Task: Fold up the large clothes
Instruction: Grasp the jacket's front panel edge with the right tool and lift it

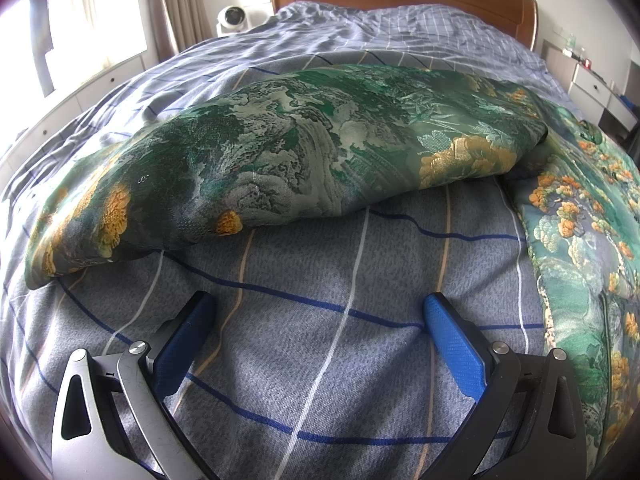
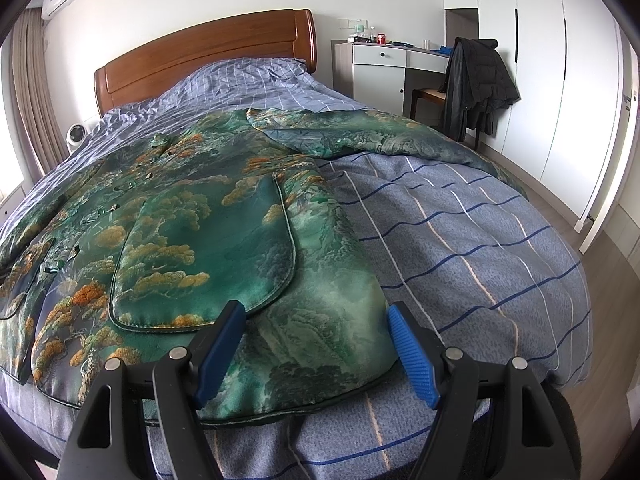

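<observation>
A big bed (image 2: 460,240) with a blue-grey checked cover fills my view. A shiny green jacket (image 2: 208,216) with orange flowers lies flat on it, one sleeve (image 1: 280,148) stretched out sideways. My left tongs (image 1: 320,316) hang open over bare cover. My right tongs (image 2: 316,320) sit open over the jacket's bottom edge, holding nothing.

Glossy satin jacket (image 2: 208,240); matt woven bedcover (image 2: 460,240).

Left claw (image 1: 316,312) tilted downward, jaws spread wide, empty, right claw (image 2: 316,322) likewise angled down, jaws apart
</observation>
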Motion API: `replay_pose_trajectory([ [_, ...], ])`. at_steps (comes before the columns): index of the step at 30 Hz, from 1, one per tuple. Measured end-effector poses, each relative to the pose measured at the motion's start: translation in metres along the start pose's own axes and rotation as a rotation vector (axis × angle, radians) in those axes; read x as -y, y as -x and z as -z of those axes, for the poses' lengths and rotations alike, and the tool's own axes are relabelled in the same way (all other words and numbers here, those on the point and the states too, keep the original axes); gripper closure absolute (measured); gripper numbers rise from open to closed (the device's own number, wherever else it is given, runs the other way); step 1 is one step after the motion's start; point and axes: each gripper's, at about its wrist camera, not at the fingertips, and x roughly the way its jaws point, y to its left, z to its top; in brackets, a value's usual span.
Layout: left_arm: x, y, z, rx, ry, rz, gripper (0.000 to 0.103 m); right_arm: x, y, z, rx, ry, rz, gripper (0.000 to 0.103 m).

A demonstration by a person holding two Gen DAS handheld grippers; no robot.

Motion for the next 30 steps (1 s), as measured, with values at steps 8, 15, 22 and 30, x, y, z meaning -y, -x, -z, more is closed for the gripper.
replay_pose_trajectory([
  [8, 0.0, 0.0, 0.0, 0.0, 0.0, 0.0, 0.0, 0.007, 0.004, -0.006, 0.002, -0.034, -0.027, 0.028],
  [15, 0.0, 0.0, 0.0, 0.001, 0.0, 0.0, 0.0, 0.056, 0.015, -0.062, 0.068, -0.114, -0.079, 0.028],
  [22, -0.001, 0.0, 0.0, -0.003, 0.004, 0.002, 0.0, 0.183, -0.034, -0.111, -0.005, -0.417, -0.088, 0.028],
  [30, -0.011, 0.0, -0.006, -0.099, 0.066, 0.045, 0.0, 0.27, -0.125, -0.114, -0.055, -0.845, -0.253, 0.028],
])
